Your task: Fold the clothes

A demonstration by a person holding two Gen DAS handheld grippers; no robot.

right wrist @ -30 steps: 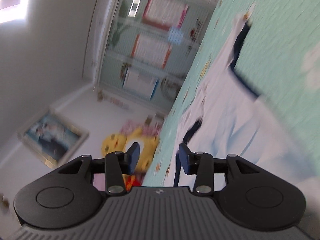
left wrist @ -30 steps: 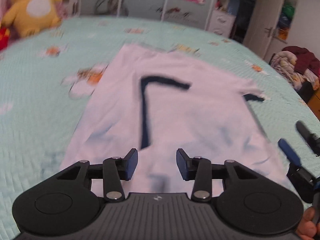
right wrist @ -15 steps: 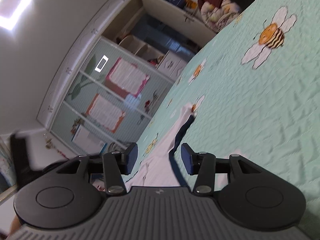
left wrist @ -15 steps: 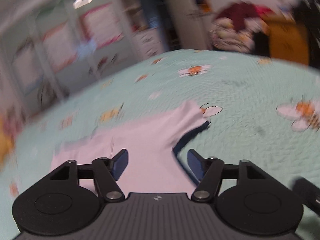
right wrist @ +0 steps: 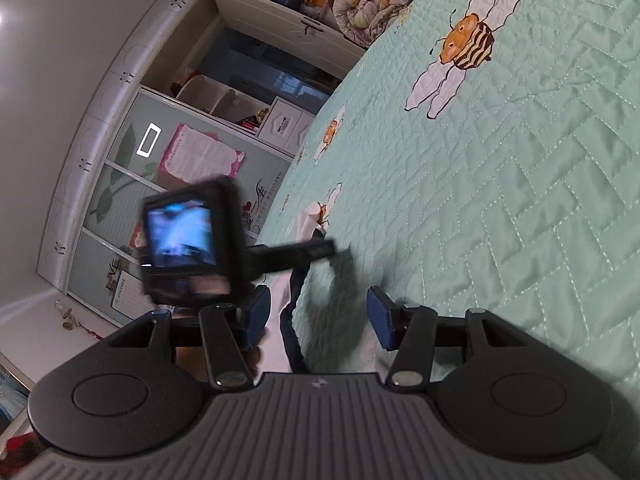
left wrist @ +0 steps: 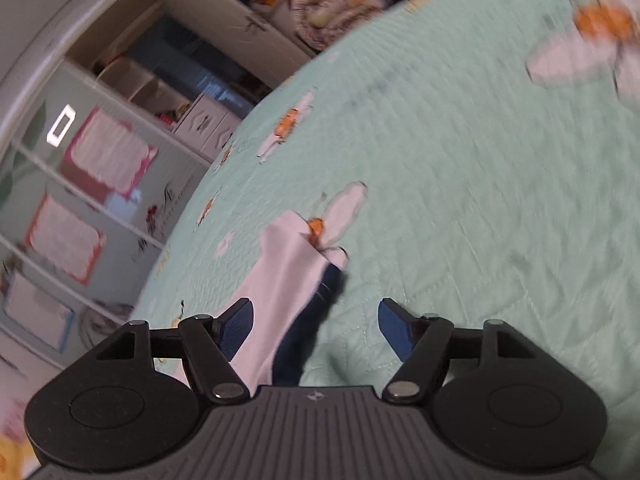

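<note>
My left gripper [left wrist: 316,324], rolled sideways, gapes empty over the white shirt [left wrist: 280,276]; right gripper [right wrist: 318,316] opening, pads clear of cloth.

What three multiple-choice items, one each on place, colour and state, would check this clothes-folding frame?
1. Where does the white shirt lie?
A. On the quilted bedspread
B. On a wooden floor
C. On a hanger

2. What colour is the trim on the shirt's edge?
A. Red
B. Dark navy
C. Yellow

3. How do the left gripper's pads stand to the shirt?
A. Clamped on it
B. Apart, with cloth between them, not pressed
C. Shut with nothing between

Answers:
1 A: the shirt lies flat on the mint bedspread printed with bees.
2 B: a dark navy band runs along the cloth's edge in both wrist views.
3 B: the left wrist view shows a wide gap between the blue pads, with the shirt passing through it.
</note>
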